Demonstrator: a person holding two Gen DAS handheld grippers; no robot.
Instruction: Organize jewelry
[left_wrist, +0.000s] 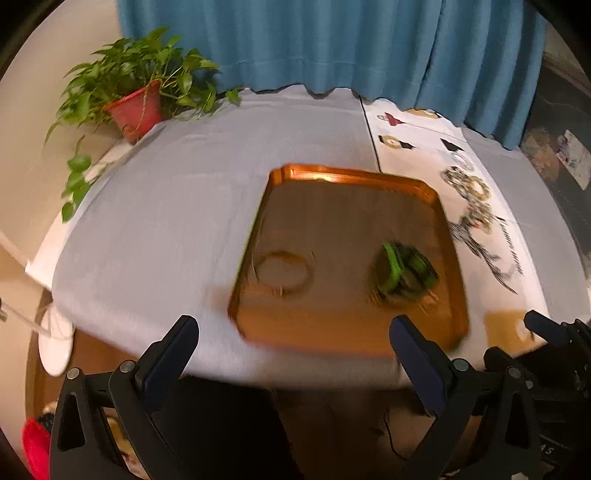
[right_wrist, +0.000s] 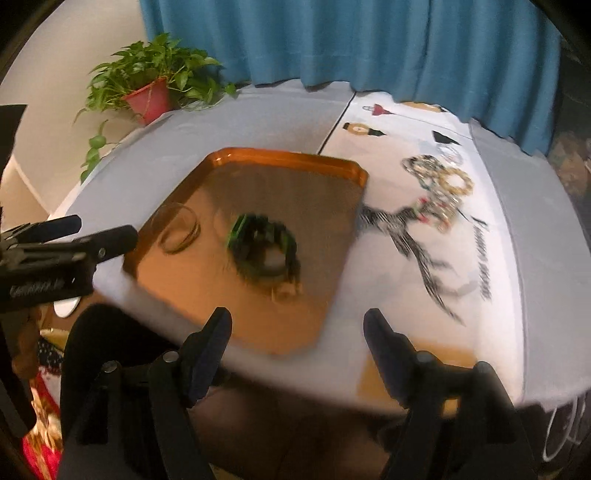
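An orange tray (left_wrist: 354, 175) (right_wrist: 288, 157) lies on the grey tablecloth. On it sit a thin ring-shaped bangle (left_wrist: 282, 273) (right_wrist: 179, 229) at the left and a green and black bracelet (left_wrist: 404, 273) (right_wrist: 264, 243) at the right. My left gripper (left_wrist: 295, 339) is open and empty, above the table's near edge, short of the tray. My right gripper (right_wrist: 297, 332) is open and empty, above the tray's near right corner. It also shows at the right edge of the left wrist view (left_wrist: 546, 328). The image is blurred by motion.
A potted green plant (left_wrist: 136, 107) (right_wrist: 151, 94) stands at the table's far left corner. A white printed cloth (left_wrist: 480, 206) (right_wrist: 436, 192) covers the right side. A blue curtain (left_wrist: 332, 44) hangs behind. A tan square coaster (left_wrist: 506, 326) (right_wrist: 410, 373) lies near the front edge.
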